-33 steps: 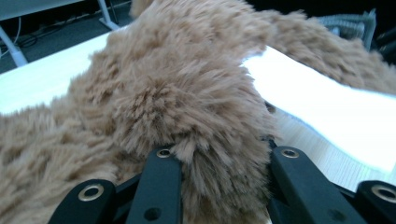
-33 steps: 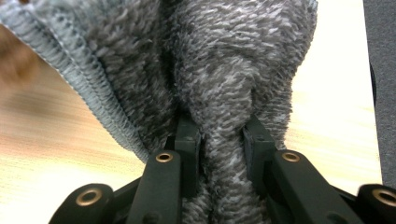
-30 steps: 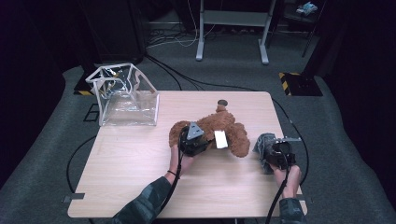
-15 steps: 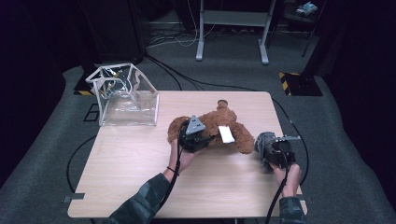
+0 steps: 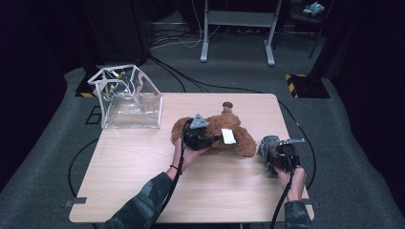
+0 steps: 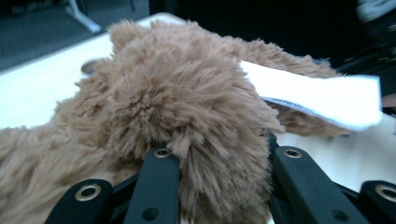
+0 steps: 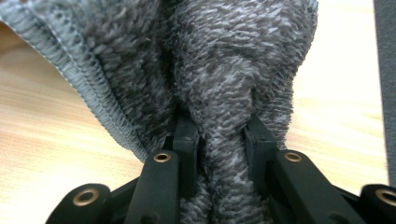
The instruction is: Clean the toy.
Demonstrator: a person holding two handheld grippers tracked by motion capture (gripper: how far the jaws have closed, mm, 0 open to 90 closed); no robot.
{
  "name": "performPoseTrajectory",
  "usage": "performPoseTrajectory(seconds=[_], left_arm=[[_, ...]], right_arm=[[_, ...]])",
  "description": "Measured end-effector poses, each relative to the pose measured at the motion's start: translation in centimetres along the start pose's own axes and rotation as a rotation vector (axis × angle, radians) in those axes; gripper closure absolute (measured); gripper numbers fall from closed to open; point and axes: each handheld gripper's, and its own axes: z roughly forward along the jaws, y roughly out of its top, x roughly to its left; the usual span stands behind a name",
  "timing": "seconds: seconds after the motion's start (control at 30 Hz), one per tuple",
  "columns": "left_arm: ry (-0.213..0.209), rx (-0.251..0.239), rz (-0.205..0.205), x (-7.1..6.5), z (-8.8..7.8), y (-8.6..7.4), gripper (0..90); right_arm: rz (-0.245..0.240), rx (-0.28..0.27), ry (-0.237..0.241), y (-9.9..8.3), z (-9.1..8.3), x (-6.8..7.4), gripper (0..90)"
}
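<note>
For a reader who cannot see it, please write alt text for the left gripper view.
The left gripper clamps a tuft of a brown plush bear between its two black jaws. A white fabric label sticks out from the fur, above the pale wooden table.

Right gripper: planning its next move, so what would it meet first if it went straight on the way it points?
Probably the teddy bear, beyond the grey cloth that the right gripper already holds; depth is unclear.

- A brown plush teddy bear takes up most of the left gripper view, its fur close to the lens.
- The left gripper has its two black jaws pressed into a thick tuft of the fur.
- A white fabric label sticks out to the right of the bear.
- The pale wooden table lies beneath.
</note>
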Motion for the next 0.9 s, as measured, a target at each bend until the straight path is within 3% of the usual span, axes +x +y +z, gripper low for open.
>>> performPoseTrajectory(seconds=[0.13,0.27,0.6,0.8,0.9], left_arm=[[0.017,0.021,-0.021,1.4,0.8,-0.3,69.7],[0.038,0.031,-0.017,2.2,1.1,-0.5,65.2],[0.113,0.038,-0.01,2.4,0.6,-0.7,41.4],[0.19,0.022,0.03,2.3,-0.4,-0.7,32.5],[0.252,0.029,0.05,2.5,-0.6,-0.8,28.5]], right_arm=[[0.004,0.003,0.009,-0.1,0.2,0.2,71.3],[-0.014,0.001,0.013,-0.1,0.3,0.2,71.1],[0.001,0.001,0.021,-0.2,0.2,0.3,70.8],[-0.005,-0.006,0.024,-0.2,0.2,0.2,71.0],[-0.008,-0.008,0.028,-0.2,0.3,0.3,71.1]])
